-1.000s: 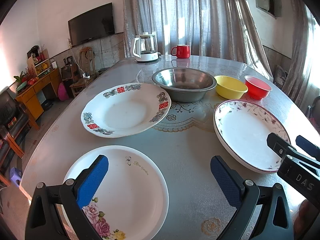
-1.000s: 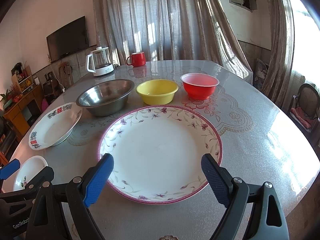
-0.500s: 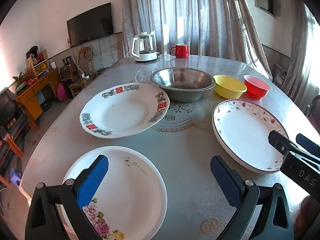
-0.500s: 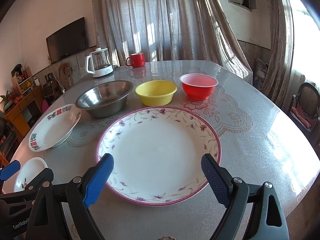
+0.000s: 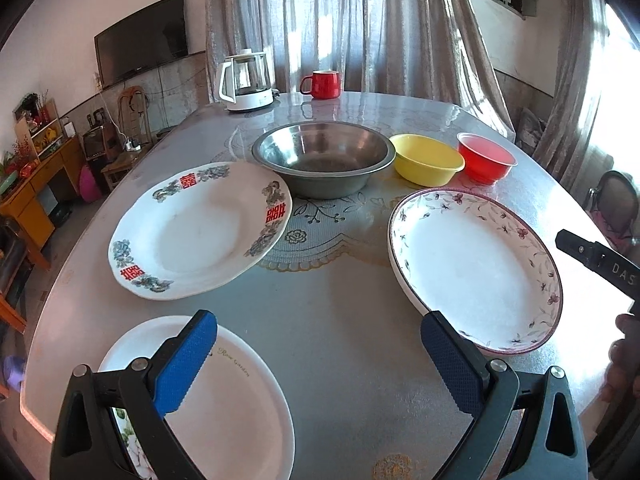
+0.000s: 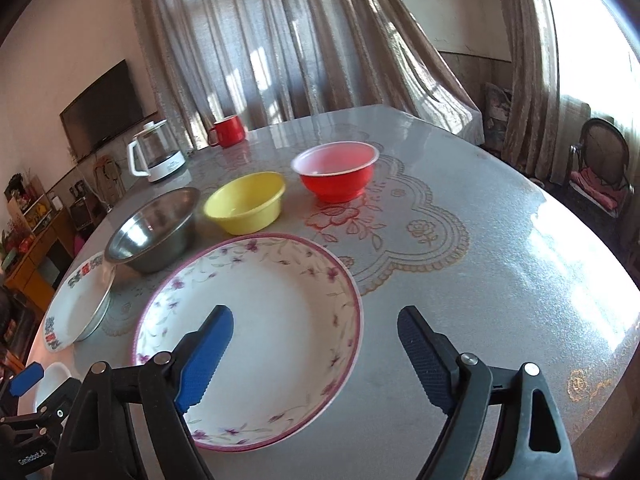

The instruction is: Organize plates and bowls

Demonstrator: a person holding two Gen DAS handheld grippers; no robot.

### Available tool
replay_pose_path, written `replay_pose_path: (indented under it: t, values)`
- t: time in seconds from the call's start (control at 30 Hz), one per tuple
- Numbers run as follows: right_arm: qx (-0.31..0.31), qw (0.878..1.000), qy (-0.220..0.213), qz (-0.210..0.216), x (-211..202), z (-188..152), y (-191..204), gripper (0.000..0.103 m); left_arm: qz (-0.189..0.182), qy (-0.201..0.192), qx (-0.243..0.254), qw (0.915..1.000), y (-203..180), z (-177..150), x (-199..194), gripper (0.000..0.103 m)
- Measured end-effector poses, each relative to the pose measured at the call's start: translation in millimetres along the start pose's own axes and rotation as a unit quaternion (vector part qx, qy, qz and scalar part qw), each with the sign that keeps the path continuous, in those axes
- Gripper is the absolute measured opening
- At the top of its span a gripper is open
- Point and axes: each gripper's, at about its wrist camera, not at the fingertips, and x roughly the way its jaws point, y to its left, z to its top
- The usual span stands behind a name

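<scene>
Three plates lie on the table: a rose plate near me on the left, a plate with red characters behind it, and a purple-flowered plate on the right, also in the right wrist view. Behind them stand a steel bowl, a yellow bowl and a red bowl. My left gripper is open and empty, its left finger above the rose plate. My right gripper is open and empty above the near right edge of the purple-flowered plate.
A glass kettle and a red mug stand at the table's far side. Bare tabletop lies right of the purple-flowered plate. A chair stands beyond the table's right edge.
My right gripper has risen and swung to the right, so the purple-flowered plate now sits left of centre in its view. My left gripper has lifted and tipped slightly.
</scene>
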Motion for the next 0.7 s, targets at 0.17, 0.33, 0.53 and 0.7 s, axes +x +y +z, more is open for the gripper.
replay_pose_path:
  t: [0.17,0.33,0.53,0.7]
  values:
    - [0.023,0.999,0.024,-0.008,20.2,5.9,-24.1,0.073,-0.037,0.026,0.0,0.999,-7.9,15.9,16.0,0.096]
    - [0.022,0.998,0.054,0.006,41.1,5.8,-28.2,0.046,-0.063,0.044,0.01,0.997,-21.8,26.7,36.7,0.075]
    - [0.008,0.997,0.075,0.026,55.9,-0.4,-24.1,0.033,-0.078,0.081,0.035,0.993,-41.6,32.2,67.2,0.041]
    - [-0.02,0.995,0.08,0.05,55.9,-1.7,-16.6,0.033,-0.105,0.101,0.041,0.9885,-50.3,29.7,83.6,0.028]
